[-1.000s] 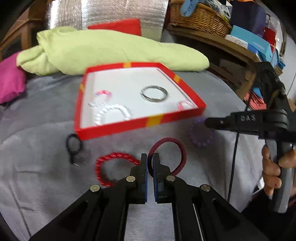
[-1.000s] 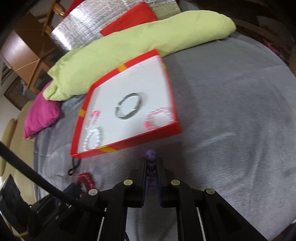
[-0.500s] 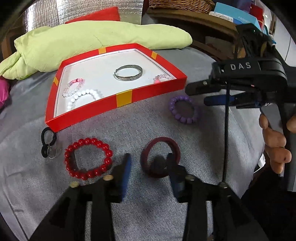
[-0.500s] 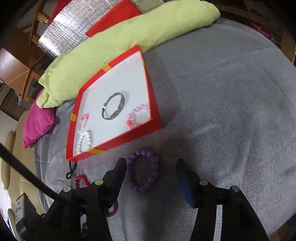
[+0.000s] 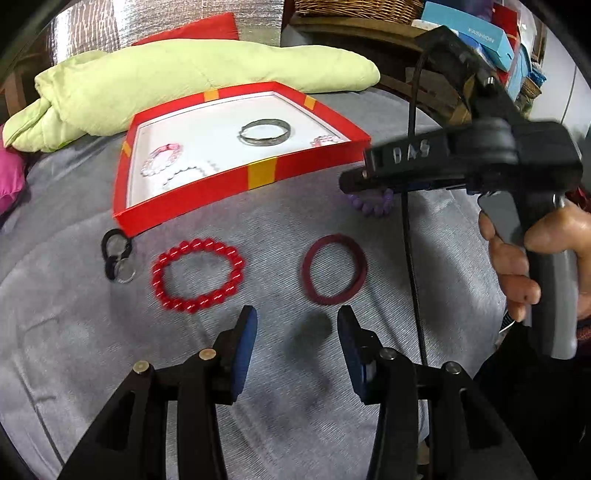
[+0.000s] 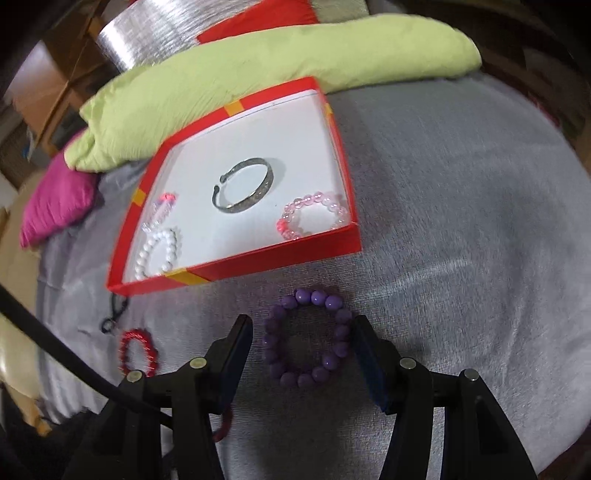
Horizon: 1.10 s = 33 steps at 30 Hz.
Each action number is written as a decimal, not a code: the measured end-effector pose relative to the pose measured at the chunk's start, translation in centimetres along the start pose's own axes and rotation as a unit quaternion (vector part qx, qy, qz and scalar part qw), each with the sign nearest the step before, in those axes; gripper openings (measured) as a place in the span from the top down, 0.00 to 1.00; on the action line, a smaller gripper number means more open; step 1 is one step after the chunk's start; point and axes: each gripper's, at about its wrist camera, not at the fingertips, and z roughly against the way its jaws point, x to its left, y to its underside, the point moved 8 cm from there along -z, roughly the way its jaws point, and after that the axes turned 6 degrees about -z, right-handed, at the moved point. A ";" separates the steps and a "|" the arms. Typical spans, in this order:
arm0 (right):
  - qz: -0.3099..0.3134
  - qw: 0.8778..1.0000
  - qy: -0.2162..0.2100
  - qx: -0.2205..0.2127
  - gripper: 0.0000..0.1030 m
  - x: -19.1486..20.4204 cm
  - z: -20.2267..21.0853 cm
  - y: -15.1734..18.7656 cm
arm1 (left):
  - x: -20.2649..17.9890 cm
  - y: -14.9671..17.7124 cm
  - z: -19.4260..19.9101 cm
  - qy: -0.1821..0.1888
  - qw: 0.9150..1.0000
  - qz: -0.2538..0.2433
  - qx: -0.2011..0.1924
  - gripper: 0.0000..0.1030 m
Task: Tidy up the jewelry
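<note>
A red box (image 5: 229,186) (image 6: 258,258) with a white floor holds a silver bangle (image 5: 265,132) (image 6: 243,190), a pink bead bracelet (image 6: 312,216), a white bead bracelet (image 6: 159,253) and a pale pink one (image 5: 162,160). On the grey cloth lie a dark red ring bracelet (image 5: 334,268), a red bead bracelet (image 5: 198,274) (image 6: 138,350) and a purple bead bracelet (image 6: 308,341) (image 5: 373,203). My left gripper (image 5: 297,341) is open and empty, just short of the dark red bracelet. My right gripper (image 6: 303,354) is open, with the purple bracelet lying between its fingers.
A black clasp with a key ring (image 5: 116,254) lies left of the red bead bracelet. A light green quilt (image 5: 184,81) and a pink cushion (image 6: 55,199) lie behind the box. Shelves with a basket (image 5: 354,7) stand at the back right.
Both grippers opened and let go: the left dropped the dark red bracelet, the right the purple one. Both then drew back slightly from the cloth.
</note>
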 end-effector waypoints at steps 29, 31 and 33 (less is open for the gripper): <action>-0.030 0.999 -0.027 0.016 0.80 -4.8 1.0 -0.2 | -1.7 -2.8 -1.9 0.018 1.000 -0.004 -0.022 0.42; -0.044 0.998 -0.046 0.023 0.80 -5.1 1.1 -0.1 | -2.1 -2.7 -2.5 0.020 1.000 -0.012 -0.013 0.42; -0.057 0.996 -0.063 0.030 0.80 -5.4 1.1 -0.1 | -2.4 -2.6 -2.9 0.022 1.000 -0.020 -0.006 0.42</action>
